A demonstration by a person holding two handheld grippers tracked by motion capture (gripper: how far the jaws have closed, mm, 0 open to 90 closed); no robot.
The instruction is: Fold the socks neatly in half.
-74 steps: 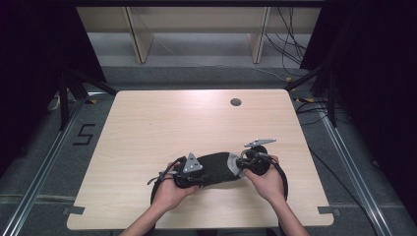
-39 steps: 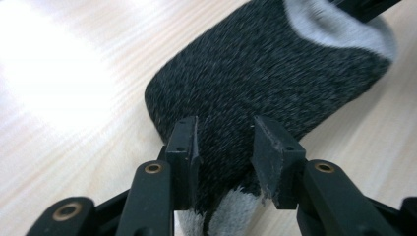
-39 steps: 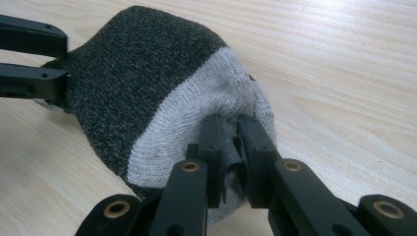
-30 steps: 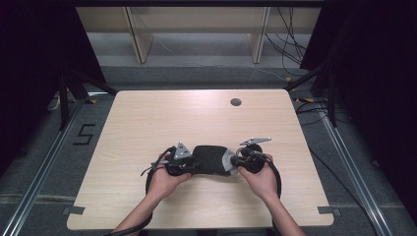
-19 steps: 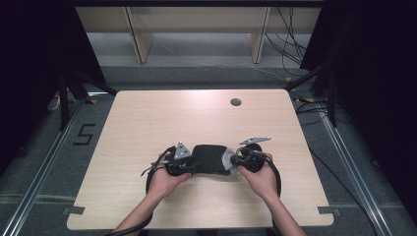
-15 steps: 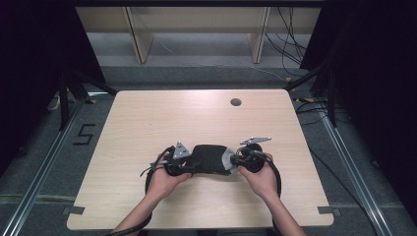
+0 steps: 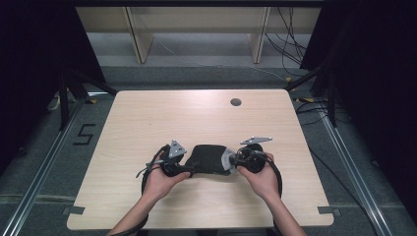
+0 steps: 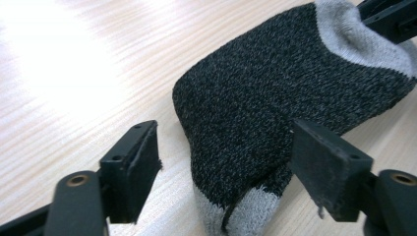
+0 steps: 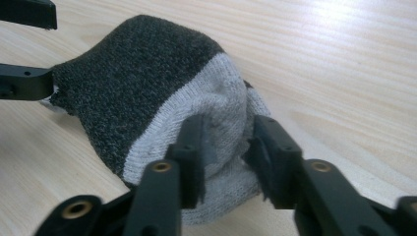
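Note:
A folded dark grey sock [image 7: 209, 158] with light grey ends lies flat on the wooden table [image 7: 147, 113], between my two grippers. My left gripper [image 7: 189, 166] is at its left end. In the left gripper view its jaws [image 8: 226, 162] have just been opening and stand wide on either side of the sock [image 8: 275, 83], clear of the fabric. My right gripper [image 7: 230, 162] is at the sock's right end. Its jaws [image 9: 226, 142] have just been opening too, and the light grey end [image 9: 216, 103] still bulges loosely between them.
A round cable hole [image 7: 235, 102] sits near the table's far edge. Each gripper trails a black cable [image 7: 278, 177] toward the near edge. Beyond the table stand shelf legs [image 7: 137, 39], with floor cables [image 7: 295, 29] at the back right.
Since the earliest frame, both hands have shifted the sock a little farther up the table and spread it out flat. Over the last second the hands have hardly moved.

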